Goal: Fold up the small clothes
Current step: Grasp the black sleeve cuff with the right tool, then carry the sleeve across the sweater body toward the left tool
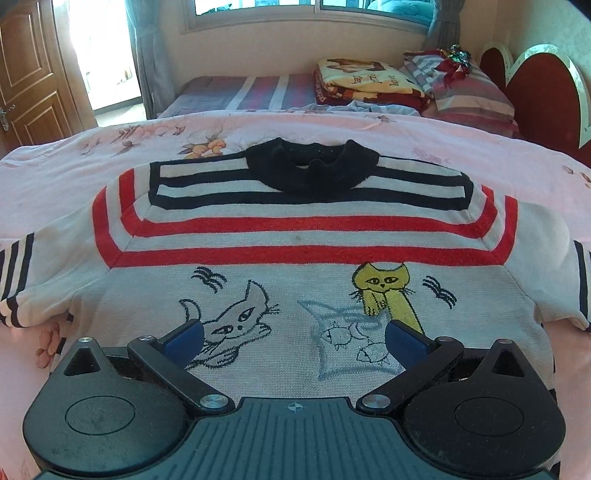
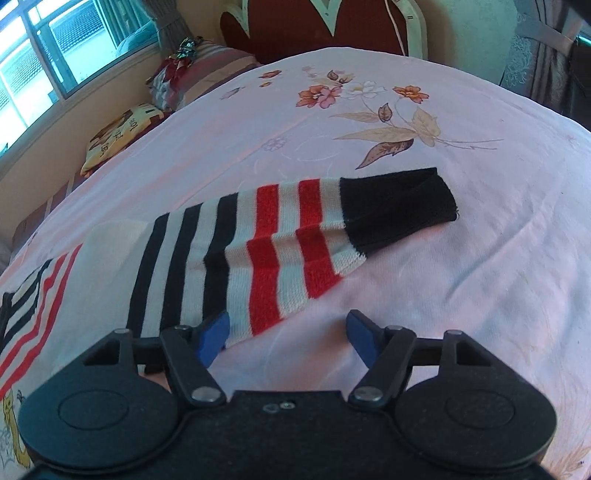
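Note:
A small white knit sweater [image 1: 295,236] lies flat on the pink floral bedspread [image 1: 92,155], black collar at the far end, red and navy stripes across the chest, cat pictures below. My left gripper [image 1: 293,332] hovers open over the cat pictures, its blue pads wide apart with nothing between them. In the right wrist view one sleeve [image 2: 280,236] stretches out to the right, striped navy and red with a black cuff [image 2: 399,203]. My right gripper [image 2: 288,332] stands open just above the sleeve's near edge, and its left pad [image 2: 214,334] overlaps the sleeve's near edge.
Folded blankets [image 1: 365,81] and striped pillows [image 1: 469,88] lie at the far side near a red heart-shaped headboard [image 1: 535,96]. A window [image 1: 306,11] and a wooden door [image 1: 29,70] stand beyond. Bare pink bedspread [image 2: 461,295] spreads right of the sleeve.

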Available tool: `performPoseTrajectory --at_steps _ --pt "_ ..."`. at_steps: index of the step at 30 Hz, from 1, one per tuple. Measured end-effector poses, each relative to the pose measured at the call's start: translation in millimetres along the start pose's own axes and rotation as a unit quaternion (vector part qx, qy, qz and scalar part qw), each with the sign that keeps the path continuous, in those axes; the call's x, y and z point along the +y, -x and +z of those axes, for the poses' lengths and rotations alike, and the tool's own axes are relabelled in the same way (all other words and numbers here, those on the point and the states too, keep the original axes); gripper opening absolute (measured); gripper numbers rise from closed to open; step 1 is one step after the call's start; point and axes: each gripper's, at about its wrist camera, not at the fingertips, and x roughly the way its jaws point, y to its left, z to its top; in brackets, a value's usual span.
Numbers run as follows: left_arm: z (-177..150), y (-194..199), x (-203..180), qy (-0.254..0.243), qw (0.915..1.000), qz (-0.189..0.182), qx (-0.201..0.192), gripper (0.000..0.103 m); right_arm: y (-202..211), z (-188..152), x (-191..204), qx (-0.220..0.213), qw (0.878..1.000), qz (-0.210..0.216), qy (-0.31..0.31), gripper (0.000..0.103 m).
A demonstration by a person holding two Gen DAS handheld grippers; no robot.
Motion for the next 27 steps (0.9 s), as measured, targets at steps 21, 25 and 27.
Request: performPoseTrajectory --at_steps 21,25,27 --pt "28 -6 31 0.044 0.9986 -0.03 0.002 0.103 25 21 102 -0.109 0.98 0.126 0.11 0.012" --pt "36 -1 57 0.07 0.9969 -0.037 -0.007 0.103 27 -12 187 -0.063 0.956 0.227 0.177 0.012" --pt "37 -1 68 0.078 0.9957 -0.049 -0.01 0.103 23 -35 221 -0.033 0.944 0.257 0.205 0.012"
